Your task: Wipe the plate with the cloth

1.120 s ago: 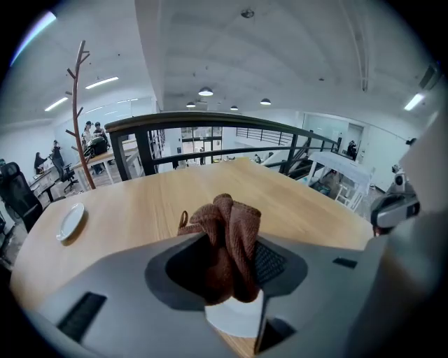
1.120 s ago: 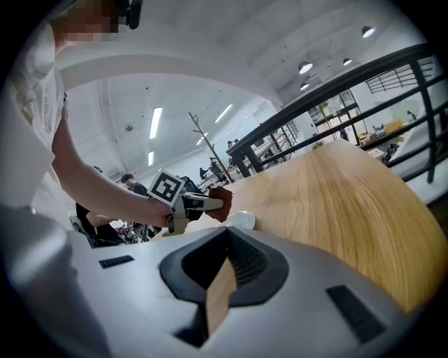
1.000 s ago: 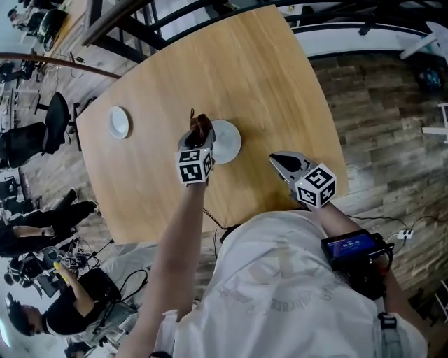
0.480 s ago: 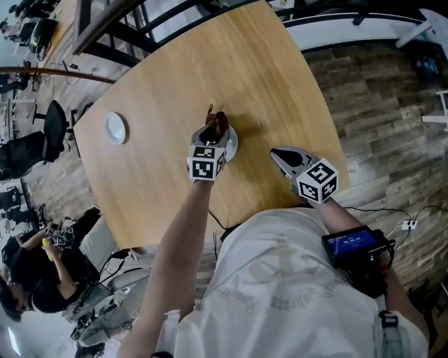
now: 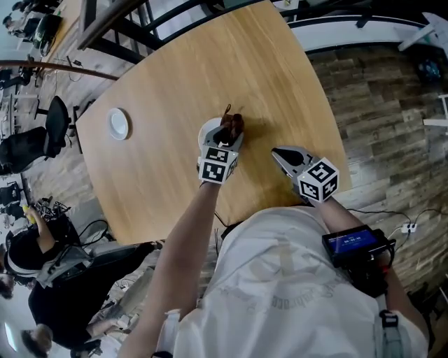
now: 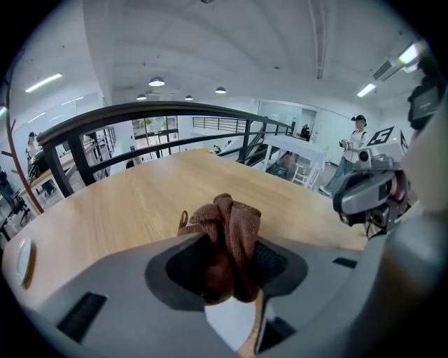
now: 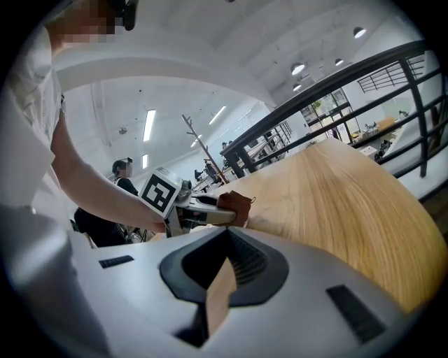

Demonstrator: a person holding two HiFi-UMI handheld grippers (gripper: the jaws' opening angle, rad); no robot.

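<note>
My left gripper (image 5: 229, 135) is shut on a bunched brown cloth (image 5: 233, 124), which it presses down at the right edge of a white plate (image 5: 208, 130) in the middle of the round wooden table (image 5: 280, 77). In the left gripper view the cloth (image 6: 227, 241) fills the jaws, with a strip of the plate (image 6: 231, 325) showing under it. My right gripper (image 5: 282, 156) rests shut and holds nothing, near the table's front edge and to the right of the plate. The right gripper view shows the left gripper (image 7: 210, 213) and the cloth (image 7: 236, 207) ahead of it.
A second, small white plate (image 5: 118, 124) lies at the table's far left. A dark railing (image 5: 119, 21) runs behind the table. Office chairs (image 5: 31, 143) and people (image 5: 42, 259) are on the floor to the left.
My left gripper has slid to the right across the plate with the cloth, so the plate now shows at its left side. The right gripper has stayed put.
</note>
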